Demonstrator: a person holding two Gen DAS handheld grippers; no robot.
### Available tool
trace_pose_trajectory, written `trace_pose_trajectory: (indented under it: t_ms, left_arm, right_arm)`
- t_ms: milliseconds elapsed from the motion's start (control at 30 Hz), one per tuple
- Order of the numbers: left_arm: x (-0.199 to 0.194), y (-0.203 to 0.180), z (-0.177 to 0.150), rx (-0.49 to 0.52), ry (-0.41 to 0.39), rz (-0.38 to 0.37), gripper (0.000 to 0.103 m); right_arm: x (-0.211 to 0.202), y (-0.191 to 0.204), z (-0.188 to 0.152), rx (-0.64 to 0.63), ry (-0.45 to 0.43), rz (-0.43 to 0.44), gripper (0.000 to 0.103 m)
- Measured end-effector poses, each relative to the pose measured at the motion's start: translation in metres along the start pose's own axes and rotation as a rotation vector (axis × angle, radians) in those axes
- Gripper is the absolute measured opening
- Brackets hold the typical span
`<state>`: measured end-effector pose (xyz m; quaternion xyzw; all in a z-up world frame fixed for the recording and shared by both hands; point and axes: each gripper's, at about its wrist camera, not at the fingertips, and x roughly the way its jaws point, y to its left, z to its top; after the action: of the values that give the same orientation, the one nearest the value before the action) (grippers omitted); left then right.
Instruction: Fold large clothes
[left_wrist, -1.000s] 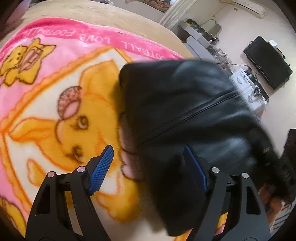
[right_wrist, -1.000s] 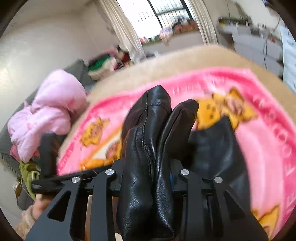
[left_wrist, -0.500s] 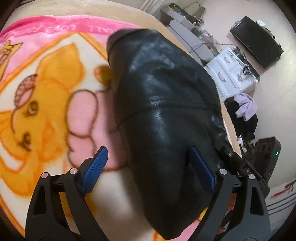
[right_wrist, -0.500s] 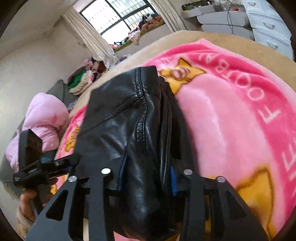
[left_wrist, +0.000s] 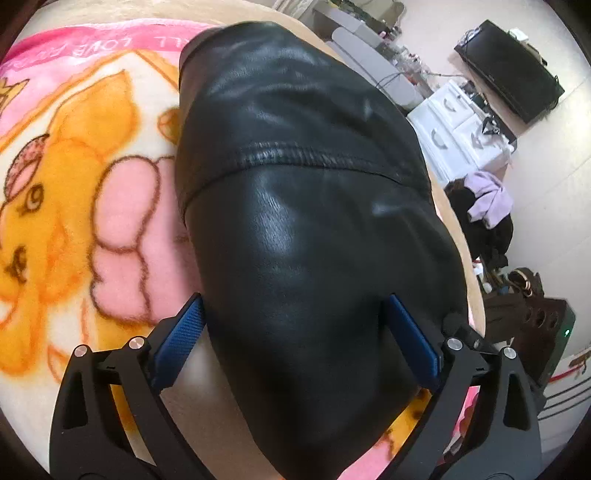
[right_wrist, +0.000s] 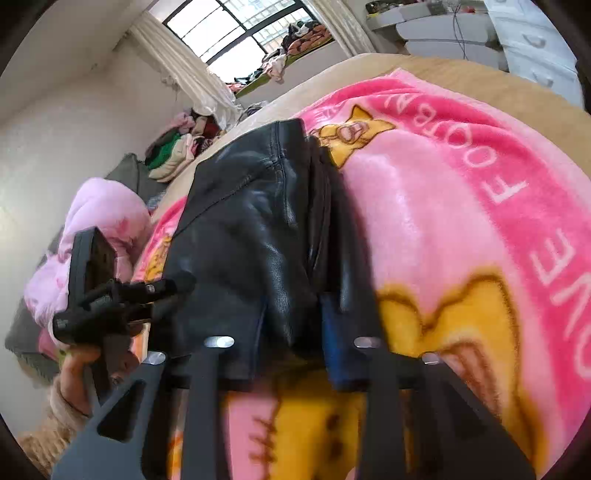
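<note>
Black leather jacket lies between left gripper's opening jaws; right gripper's downward-tilted jaws closing on its edge.

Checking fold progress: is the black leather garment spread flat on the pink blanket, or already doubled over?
Doubled over. The black leather garment lies in stacked layers on the pink cartoon blanket, its edges bunched between the right gripper's closing jaws.

The black leather garment is covering the blanket between the left gripper fingers, its near end running off the bottom edge. Motion blur is smearing the right gripper, leaving pad contact with the leather unclear.
</note>
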<state>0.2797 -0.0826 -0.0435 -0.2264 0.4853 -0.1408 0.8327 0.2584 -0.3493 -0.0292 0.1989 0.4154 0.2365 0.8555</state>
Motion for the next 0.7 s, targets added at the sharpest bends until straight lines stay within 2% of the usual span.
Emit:
trace_pose_trajectory:
  t_ms: [67, 100, 133, 167, 200, 300, 467, 567, 667, 700]
  left_arm:
    - [0.0, -0.003, 0.0, 0.016, 0.001, 0.005, 0.091]
    - [-0.001, -0.004, -0.001, 0.023, 0.003, 0.011, 0.091]
    - [0.0, -0.006, -0.002, 0.033, 0.005, 0.021, 0.091]
    - [0.002, -0.009, -0.003, 0.044, 0.006, 0.03, 0.092]
    - [0.003, -0.01, -0.003, 0.048, 0.006, 0.034, 0.093]
    - [0.005, -0.009, -0.003, 0.045, 0.007, 0.033, 0.093]
    - [0.001, -0.007, 0.002, 0.072, 0.019, 0.056, 0.093]
    - [-0.002, -0.003, 0.006, 0.097, 0.017, 0.104, 0.095]
    - [0.0, -0.007, 0.003, 0.14, 0.024, 0.118, 0.094]
    - [0.0, -0.007, 0.002, 0.148, 0.022, 0.12, 0.095]
  right_arm:
    - [0.003, -0.001, 0.001, -0.005, 0.005, -0.035, 0.026]
    - [0.007, -0.004, -0.001, 0.006, 0.016, -0.066, 0.038]
    - [0.01, -0.009, -0.003, 0.021, 0.024, -0.122, 0.069]
    - [0.012, -0.015, -0.005, 0.038, 0.044, -0.153, 0.083]
    - [0.014, -0.022, -0.005, 0.063, 0.055, -0.113, 0.084]
    - [0.019, -0.035, -0.009, 0.135, 0.076, 0.034, 0.054]
    - [0.013, -0.016, -0.026, 0.184, 0.063, 0.058, 0.045]
    - [0.015, 0.008, -0.048, 0.138, 0.091, 0.025, 0.045]
    - [0.013, 0.013, -0.044, 0.105, 0.117, -0.062, 0.061]
    - [0.008, 0.017, -0.037, 0.093, 0.135, -0.099, 0.072]
